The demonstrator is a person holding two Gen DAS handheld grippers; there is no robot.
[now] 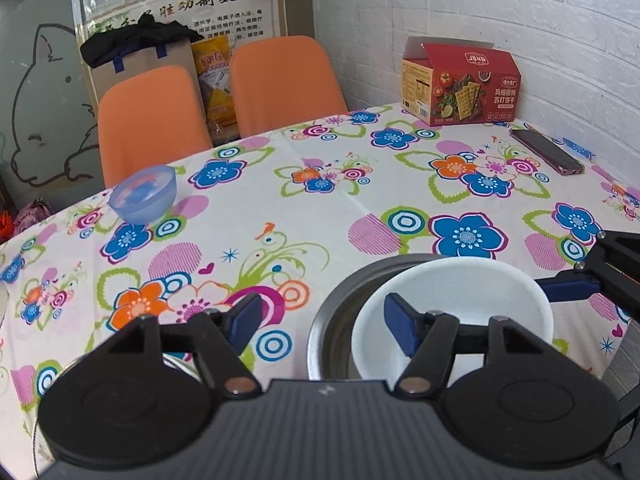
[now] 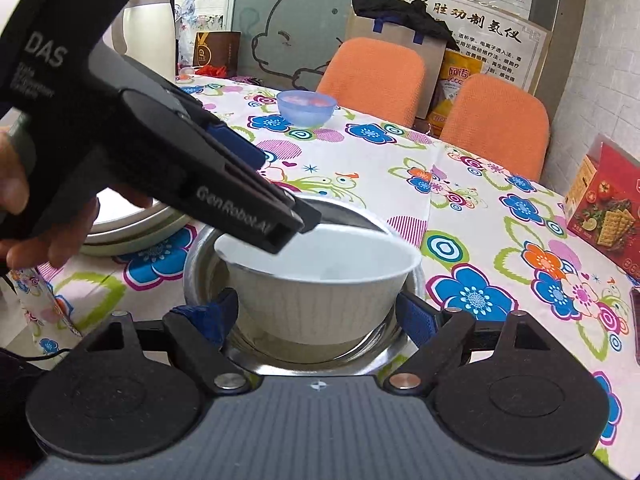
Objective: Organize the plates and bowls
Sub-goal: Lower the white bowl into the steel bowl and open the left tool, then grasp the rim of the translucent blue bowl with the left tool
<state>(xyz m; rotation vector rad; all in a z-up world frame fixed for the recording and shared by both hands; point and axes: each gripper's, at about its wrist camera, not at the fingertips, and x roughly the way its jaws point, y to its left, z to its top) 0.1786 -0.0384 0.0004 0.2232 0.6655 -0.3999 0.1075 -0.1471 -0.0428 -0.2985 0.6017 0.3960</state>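
Note:
A white bowl [image 2: 320,300] sits tilted inside a steel bowl [image 2: 200,264] on the flowered tablecloth. My right gripper [image 2: 318,312] is shut on the white bowl, a blue pad against each side of its wall. My left gripper [image 1: 324,324] is open and straddles the rims. Its right finger hangs inside the white bowl [image 1: 460,300], and its left finger stands outside the steel bowl [image 1: 336,312]. In the right wrist view the left gripper [image 2: 280,188] reaches over the bowl's far-left rim. A pale blue bowl [image 1: 144,194] stands alone near the far table edge.
A white plate [image 2: 132,220] lies left of the steel bowl, under a person's hand [image 2: 40,220]. A red cracker box [image 1: 460,84] and a phone [image 1: 546,152] lie at the far right by the wall. Two orange chairs [image 1: 280,84] stand behind the table.

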